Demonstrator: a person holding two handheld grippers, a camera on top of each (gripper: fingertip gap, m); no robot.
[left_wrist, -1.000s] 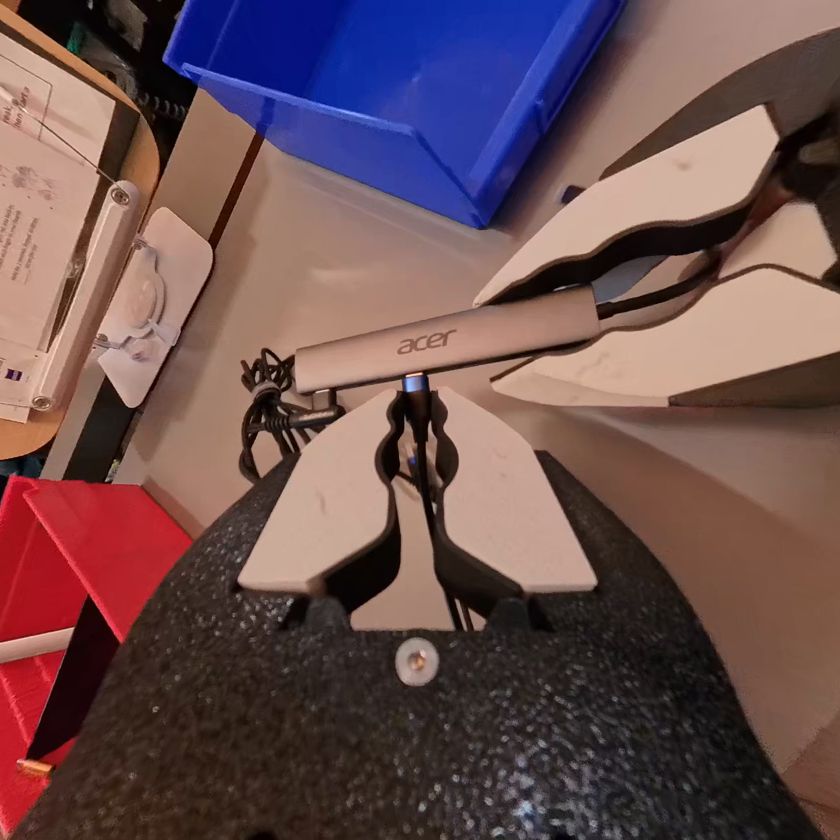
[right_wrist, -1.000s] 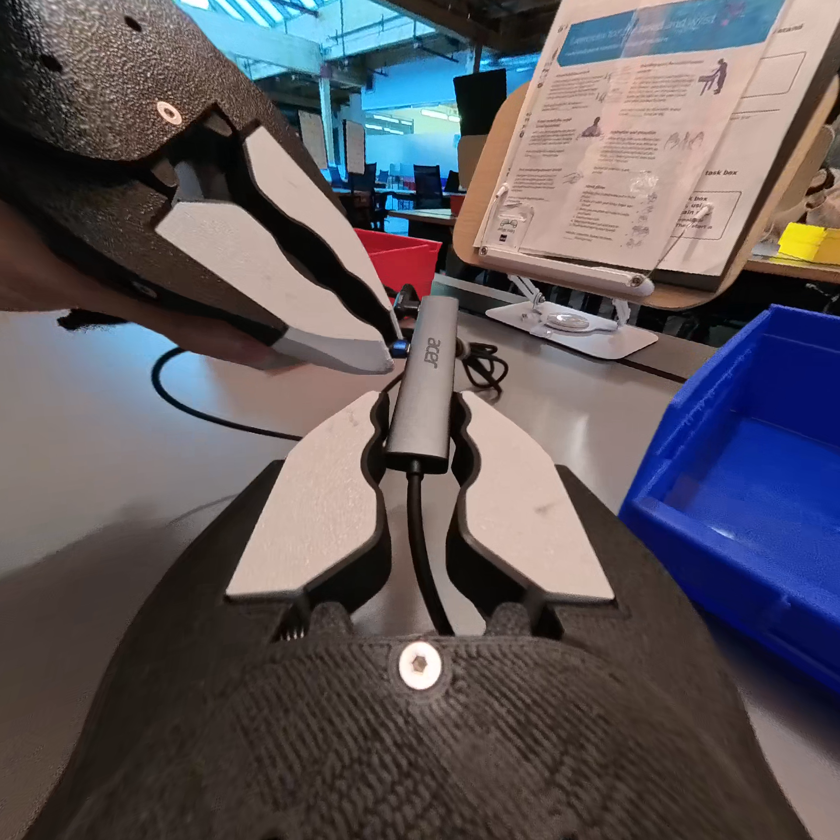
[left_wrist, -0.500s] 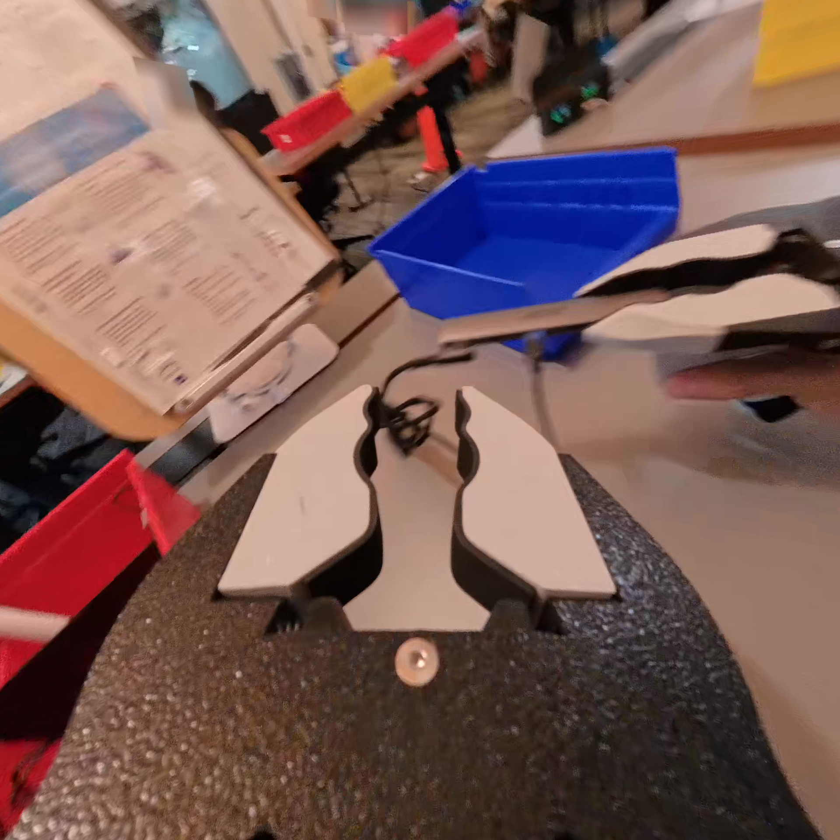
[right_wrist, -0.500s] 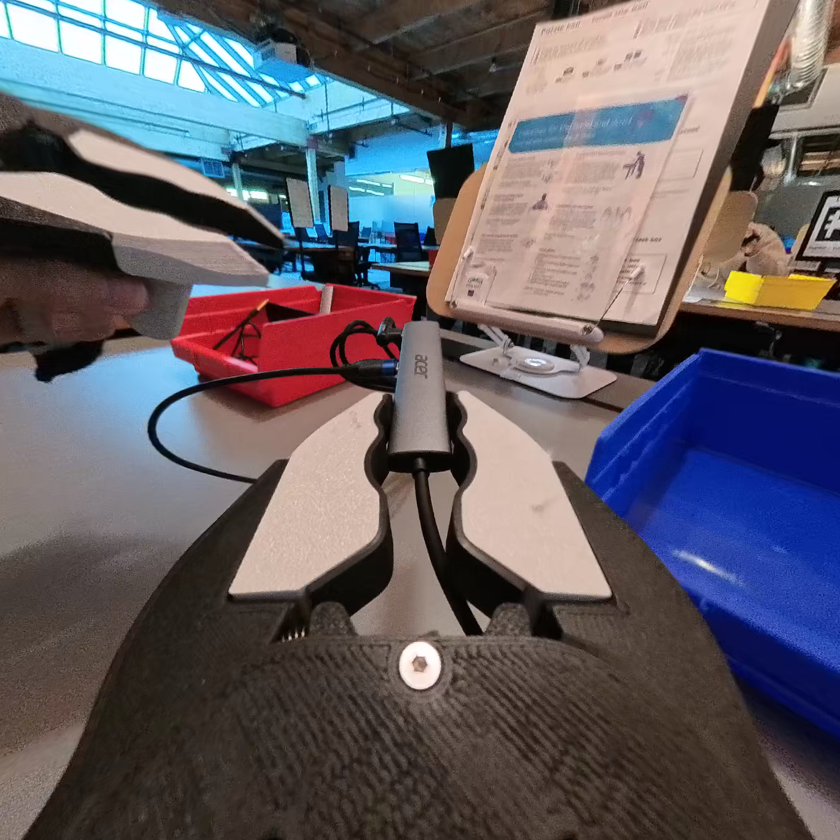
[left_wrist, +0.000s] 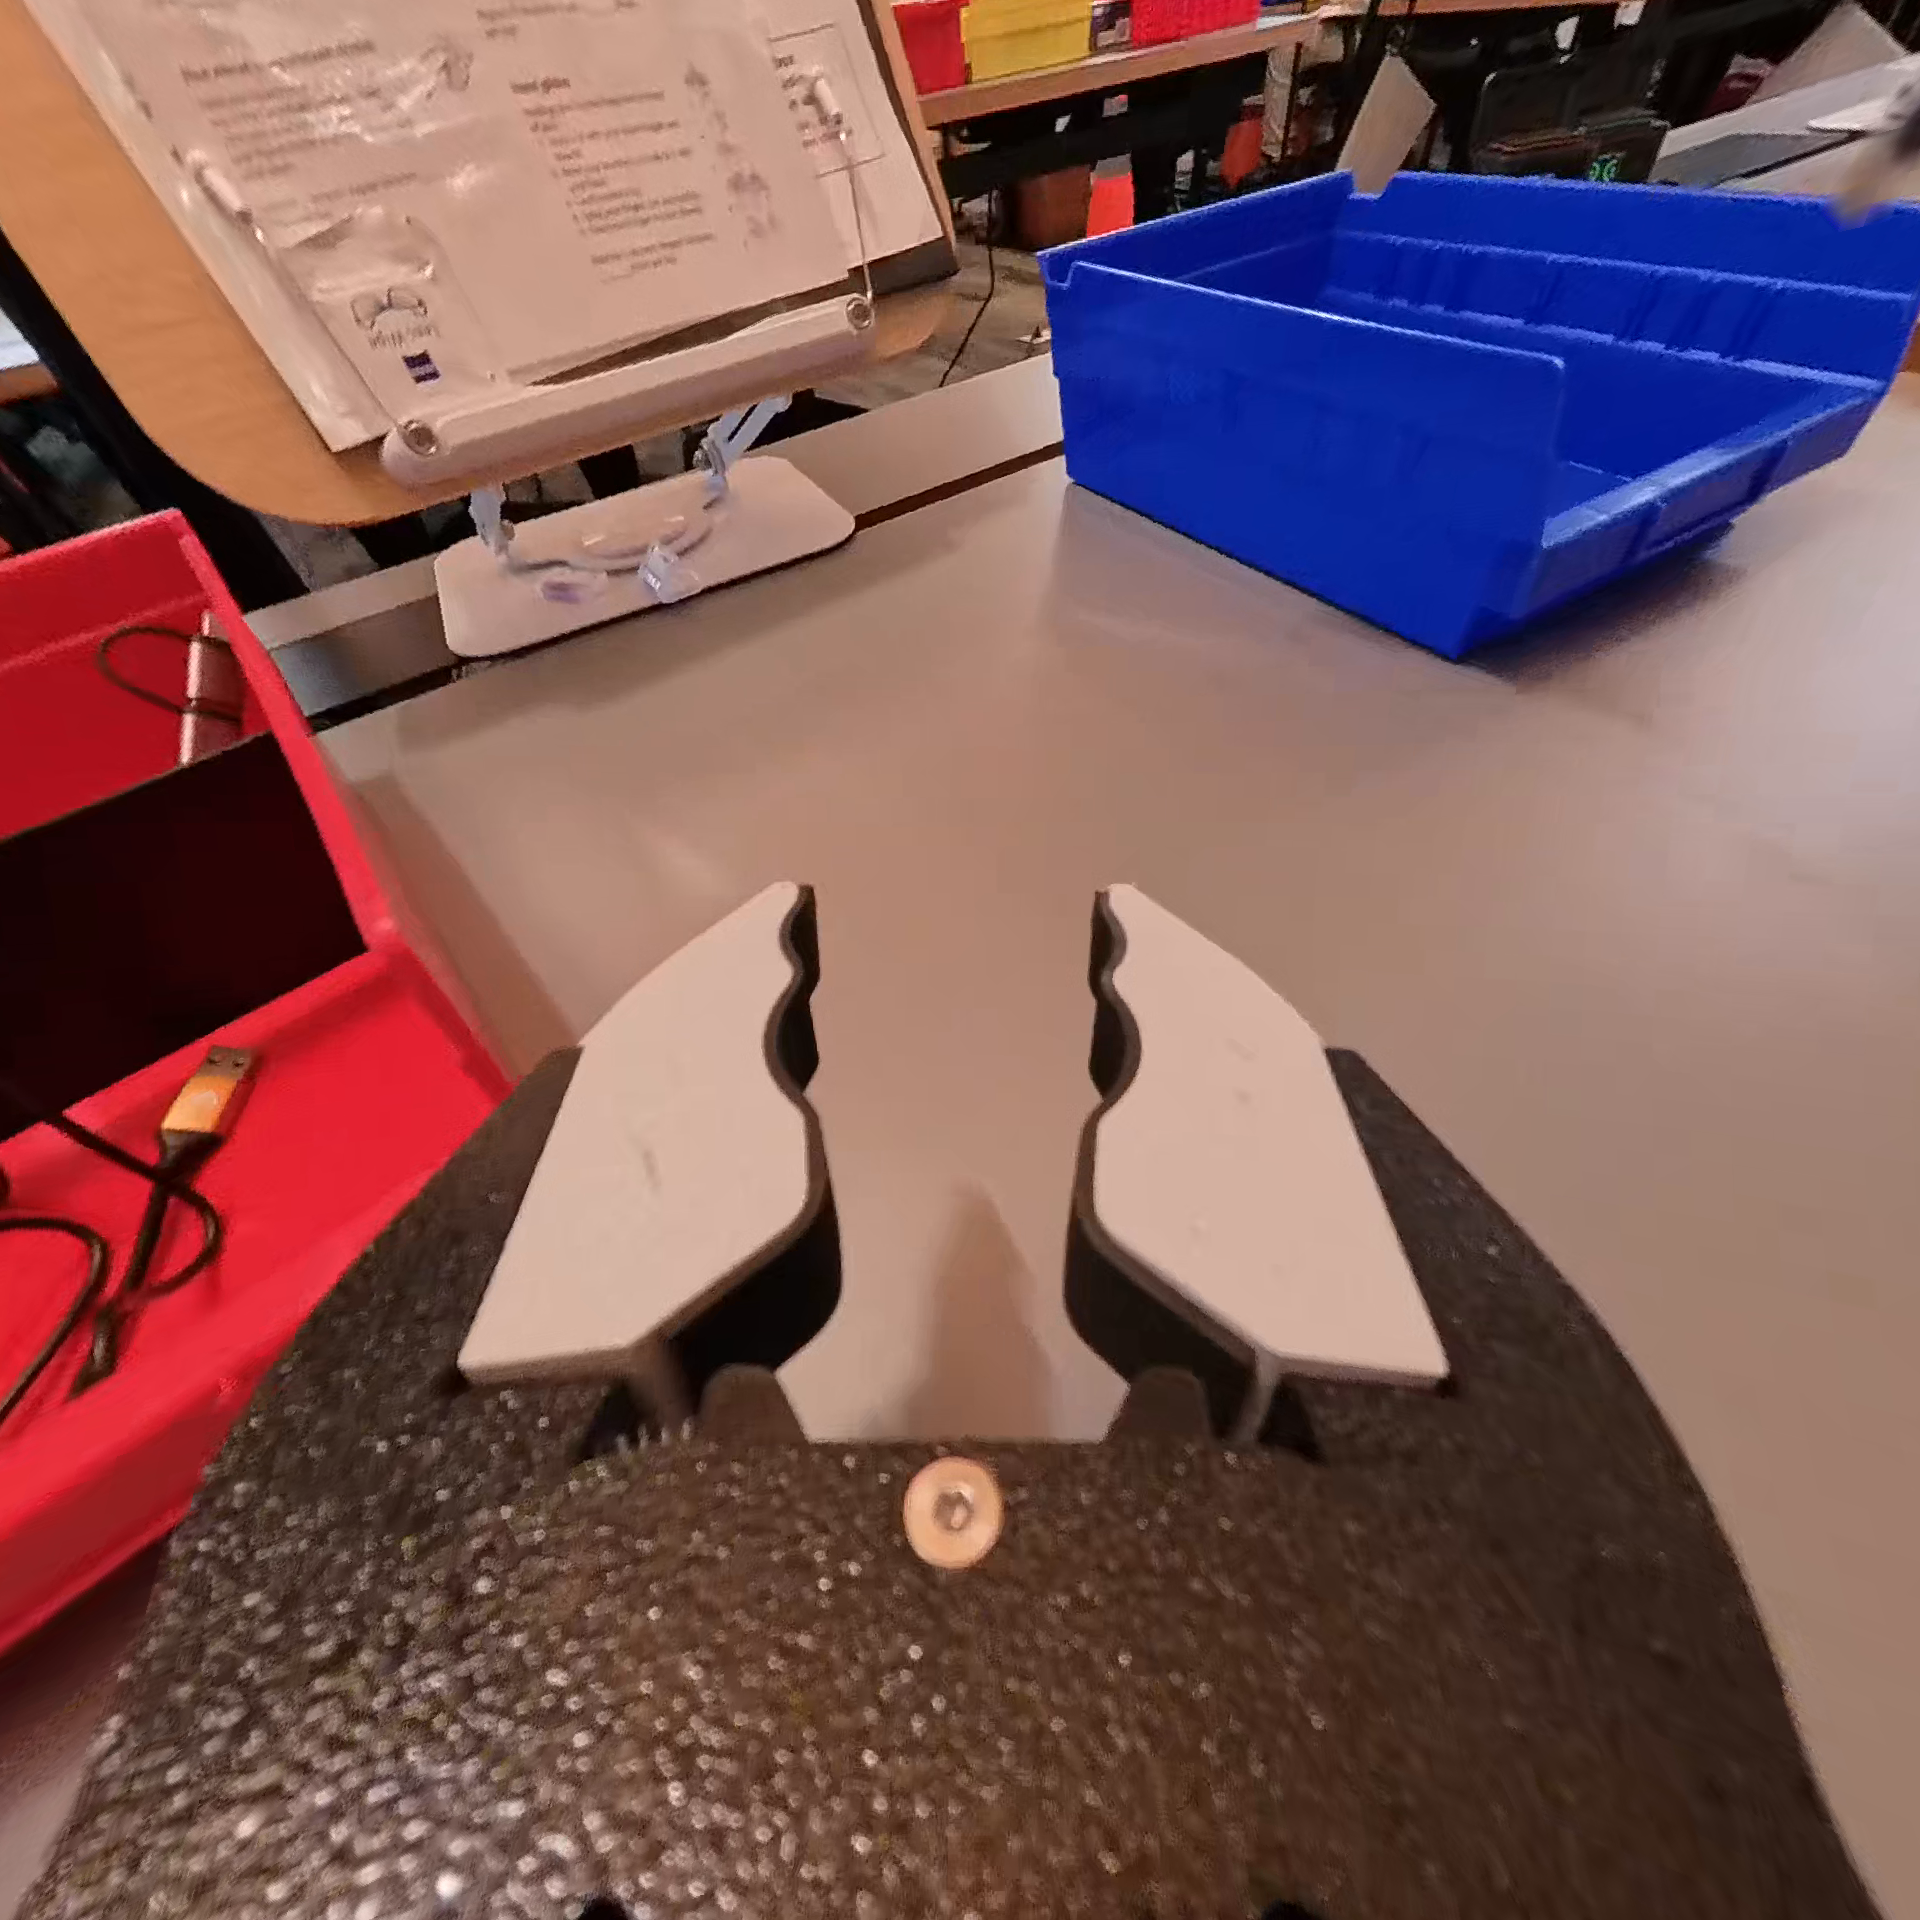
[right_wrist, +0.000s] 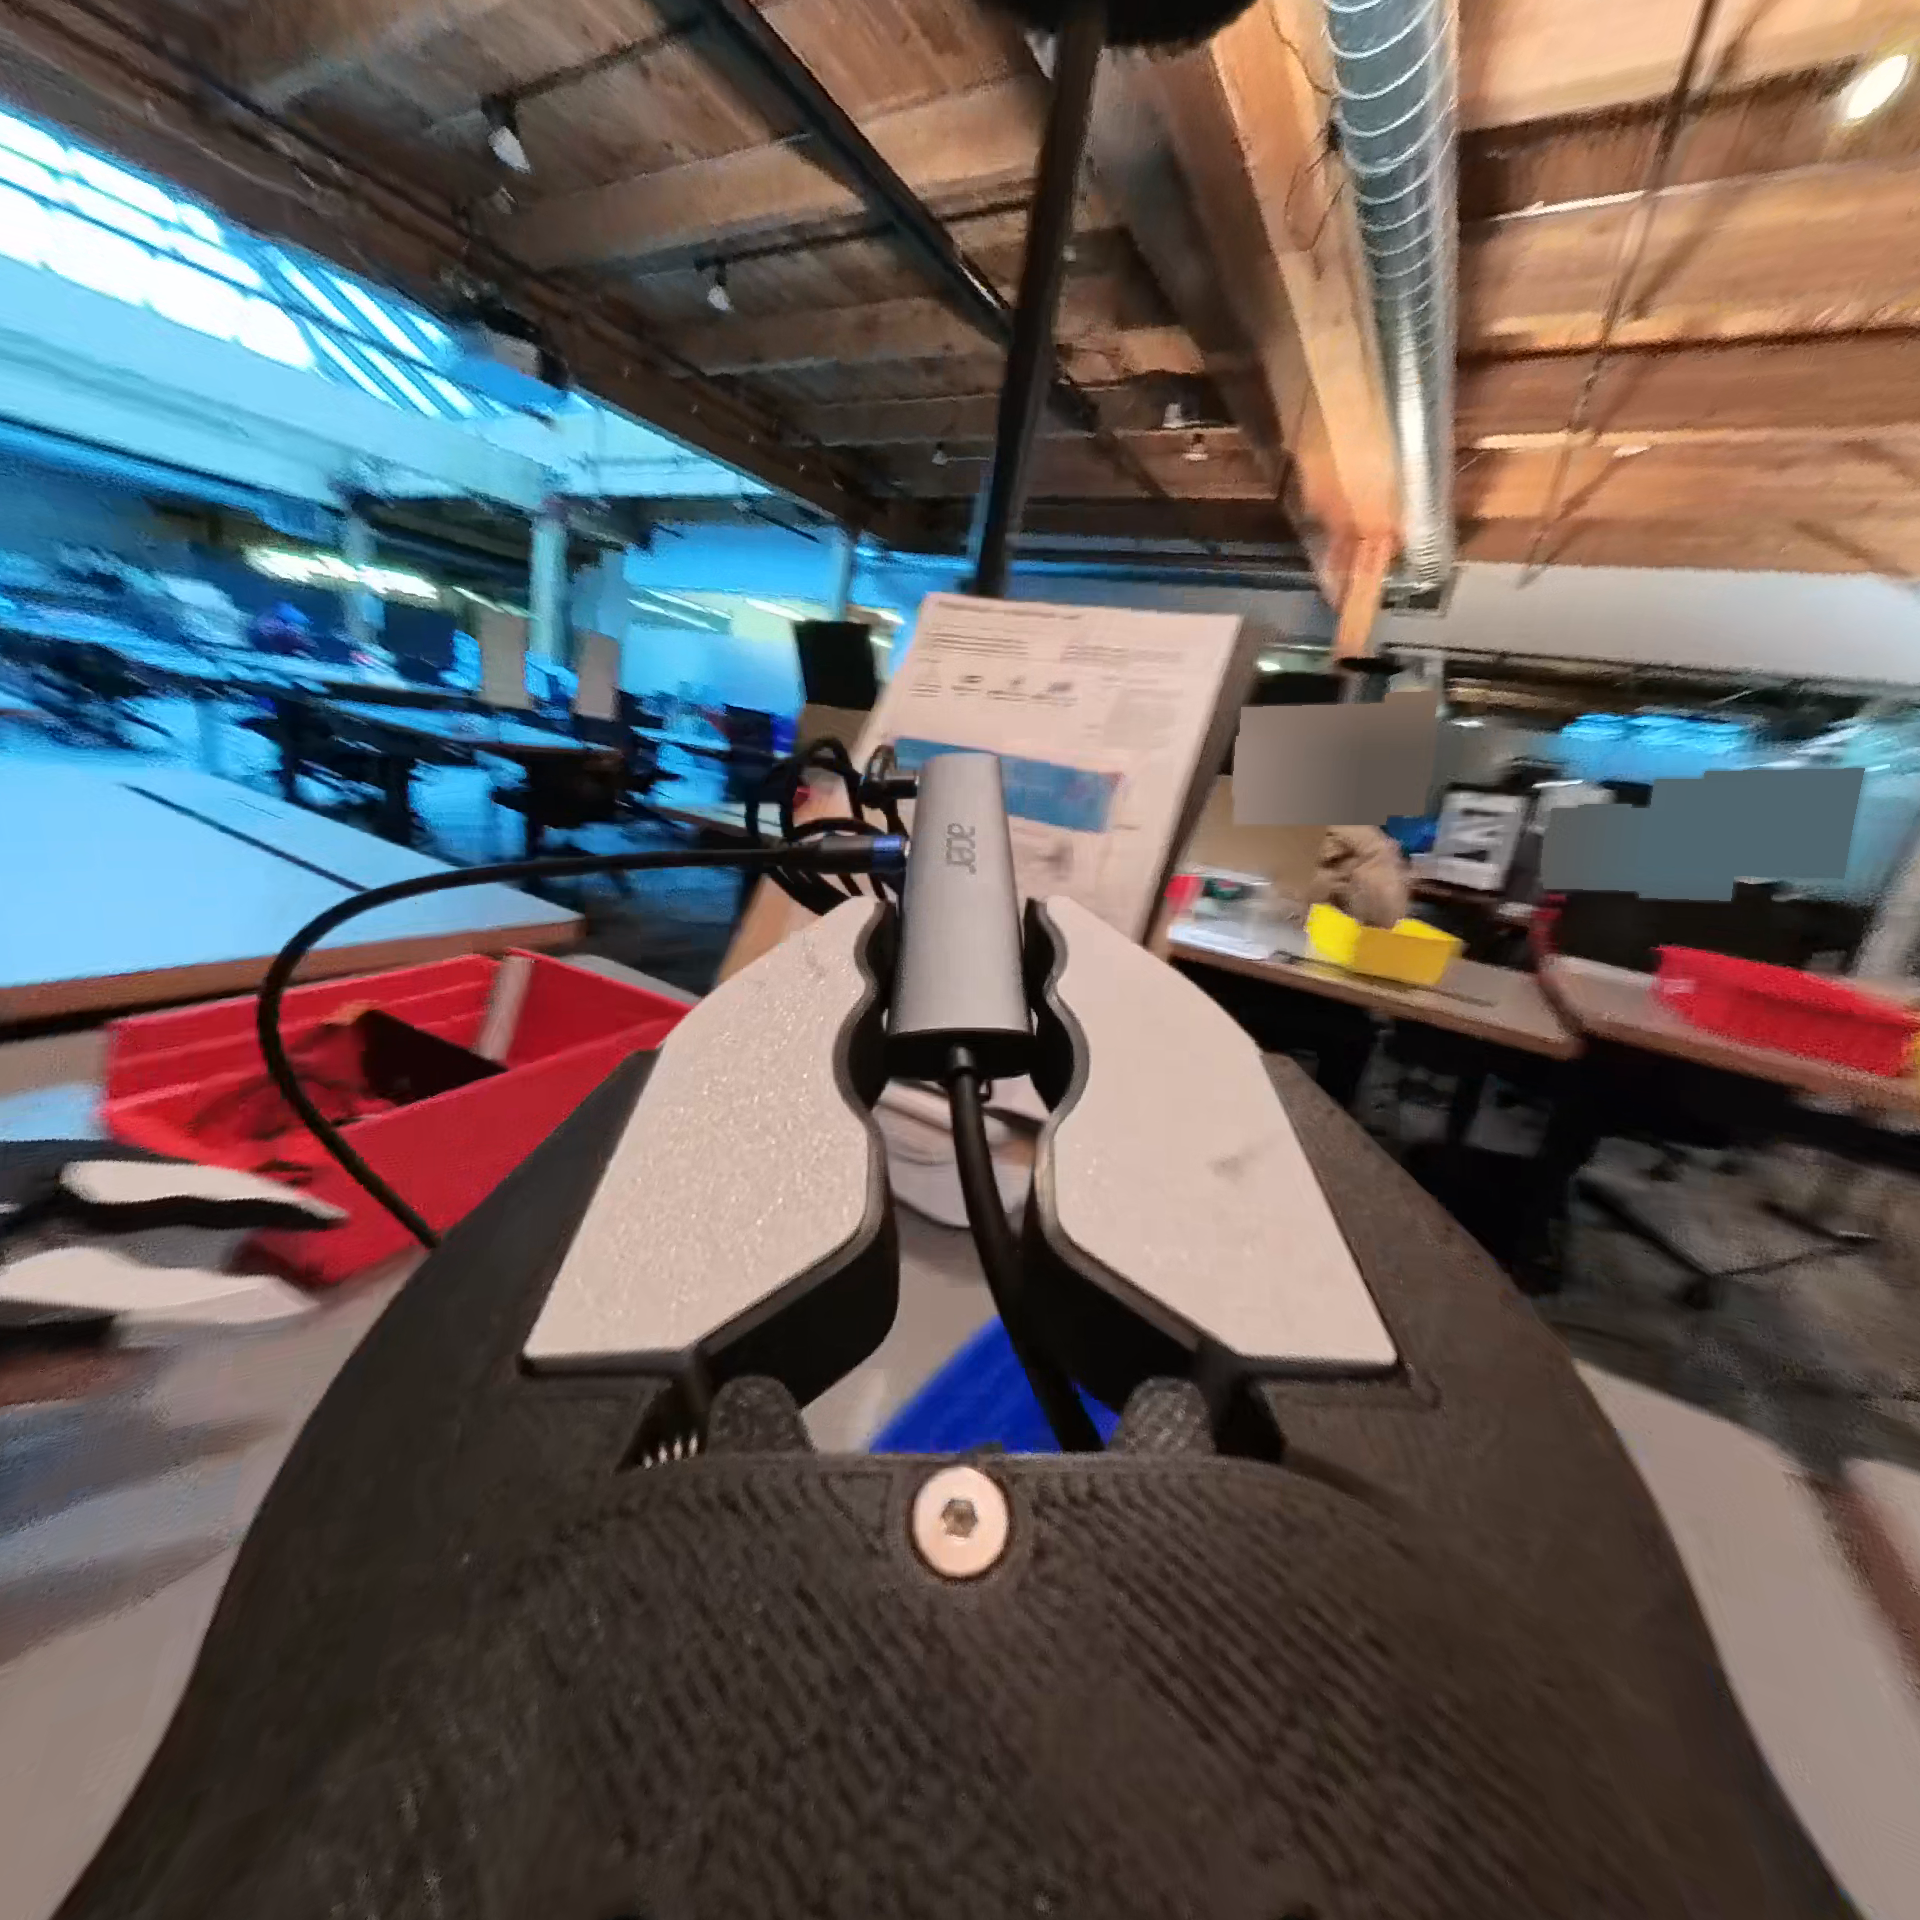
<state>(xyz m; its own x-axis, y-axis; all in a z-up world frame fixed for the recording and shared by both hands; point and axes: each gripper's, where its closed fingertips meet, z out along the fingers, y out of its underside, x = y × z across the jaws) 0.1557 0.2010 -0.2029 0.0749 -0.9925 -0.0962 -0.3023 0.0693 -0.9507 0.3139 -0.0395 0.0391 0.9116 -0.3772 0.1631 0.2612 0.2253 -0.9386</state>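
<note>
My right gripper (right_wrist: 956, 914) is shut on a slim grey USB hub (right_wrist: 956, 894), lifted and tilted upward above the table. The hub's own black cable (right_wrist: 997, 1226) runs back between the fingers. A second black cable (right_wrist: 416, 914) is plugged into the hub's left side and hangs in a loop to the left. My left gripper (left_wrist: 951, 904) is open and empty, low over the grey table (left_wrist: 1351, 831), with the red bin (left_wrist: 312, 1122) beside it on the left. It also shows blurred at the left edge of the right wrist view (right_wrist: 156, 1226).
A blue bin (left_wrist: 1455, 416) stands at the back right of the table. A document stand with printed sheets (left_wrist: 520, 208) stands at the back left. The red bin holds cables and an orange-tipped USB plug (left_wrist: 203, 1101). Other tables with yellow and red bins lie beyond. About 35 cm separates my left fingertips from my right.
My left gripper let go of the cable plugged into the hub, opened and drew back toward the red bin. My right gripper lifted the hub and tilted it upward.
</note>
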